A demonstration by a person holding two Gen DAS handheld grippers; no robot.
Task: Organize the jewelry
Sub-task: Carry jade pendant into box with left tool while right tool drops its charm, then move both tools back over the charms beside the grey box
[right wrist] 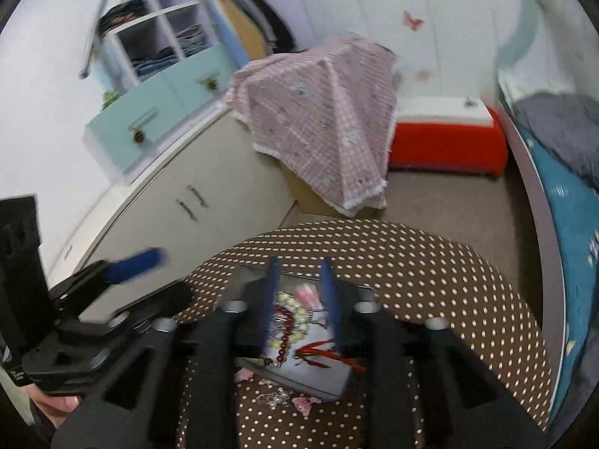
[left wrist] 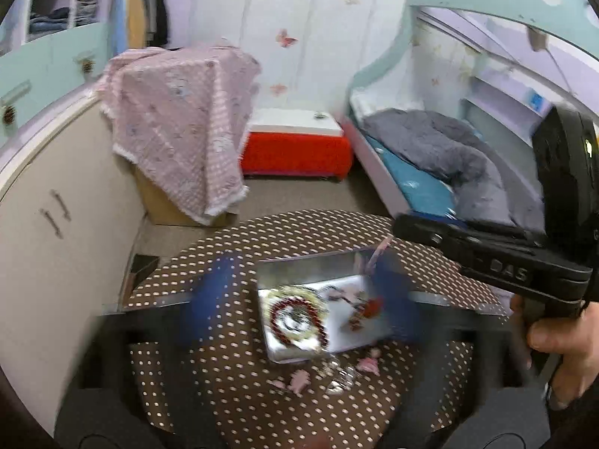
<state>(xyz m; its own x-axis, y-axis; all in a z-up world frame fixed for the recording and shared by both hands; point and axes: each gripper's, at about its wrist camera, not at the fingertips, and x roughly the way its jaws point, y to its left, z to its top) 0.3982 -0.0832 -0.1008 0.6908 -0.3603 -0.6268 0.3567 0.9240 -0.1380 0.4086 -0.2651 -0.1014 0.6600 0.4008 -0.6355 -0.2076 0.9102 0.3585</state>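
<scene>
An open metal tin [left wrist: 307,269] sits on the round brown dotted table [left wrist: 224,393]. It holds a red bead bracelet [left wrist: 273,318], pale beads and a red tassel piece [left wrist: 372,305]. My left gripper [left wrist: 301,299] is open wide, its blurred blue fingers on either side of the tin, touching nothing. In the right wrist view my right gripper [right wrist: 301,299] hovers open over the tin [right wrist: 322,378], with the red beads [right wrist: 286,325] seen through the gap and nothing pinched. Pink pieces [left wrist: 368,364] and a silvery piece [left wrist: 340,378] lie loose in front of the tin.
A cream cabinet [left wrist: 56,262] stands left of the table. A pink checked cloth [left wrist: 179,119] covers a cardboard box behind it. A red box [left wrist: 295,149] and a bed with a grey blanket [left wrist: 441,157] are further back. A hand [left wrist: 554,336] holds the right gripper's body.
</scene>
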